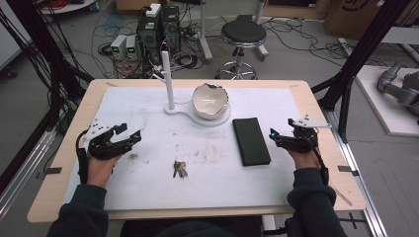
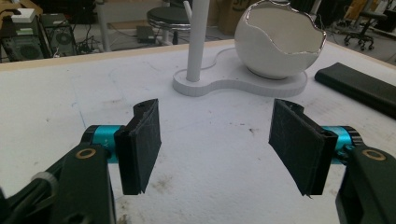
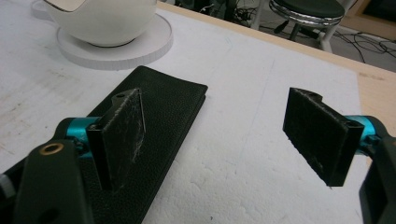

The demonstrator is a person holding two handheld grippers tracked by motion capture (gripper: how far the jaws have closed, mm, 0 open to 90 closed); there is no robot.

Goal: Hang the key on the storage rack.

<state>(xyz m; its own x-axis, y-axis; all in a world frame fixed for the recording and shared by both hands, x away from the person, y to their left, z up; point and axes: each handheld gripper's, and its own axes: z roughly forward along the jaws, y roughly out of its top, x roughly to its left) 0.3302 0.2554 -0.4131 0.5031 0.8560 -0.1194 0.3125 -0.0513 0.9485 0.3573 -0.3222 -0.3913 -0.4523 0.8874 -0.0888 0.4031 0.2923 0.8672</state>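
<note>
- High view: I have the left tongs (image 1: 129, 134) at about 9 o'clock on the table (image 1: 74, 163), held off the white mat (image 1: 148, 182), with the jaws spread and nothing between them.
- High view: the right tongs (image 1: 274, 134) sit at about 3 o'clock, jaws also spread and gripping nothing; their tips point toward the black wallet (image 1: 251, 141), which lies flat on the mat just beside them at their 9 o'clock, not touching.
- High view: a small bunch of keys (image 1: 179, 169) lies near 6 o'clock of the mat's middle, between my two hands and well apart from both tongs.
- High view: at 12 o'clock stands a white stand (image 1: 170, 81) with an upright post, and on its round base rests a white egg-shaped bowl (image 1: 211, 101) with a jagged rim.
- Left gripper view: the left tongs (image 2: 215, 140) are released, with bare, scuffed mat between the two black pads (image 2: 142, 140). The stand's post (image 2: 198, 42) rises at 12 o'clock, the bowl (image 2: 275, 46) at 1 o'clock, and an end of the wallet (image 2: 359, 88) shows at 2 o'clock.
- Right gripper view: the right tongs (image 3: 219, 135) are released and wide. The wallet (image 3: 163, 121) lies under and behind the pad at 9 o'clock; I cannot tell whether that pad touches the leather. The other pad (image 3: 322, 135) hangs over bare mat at 3 o'clock. The bowl (image 3: 102, 18) on its round base is at 11 o'clock.
</note>
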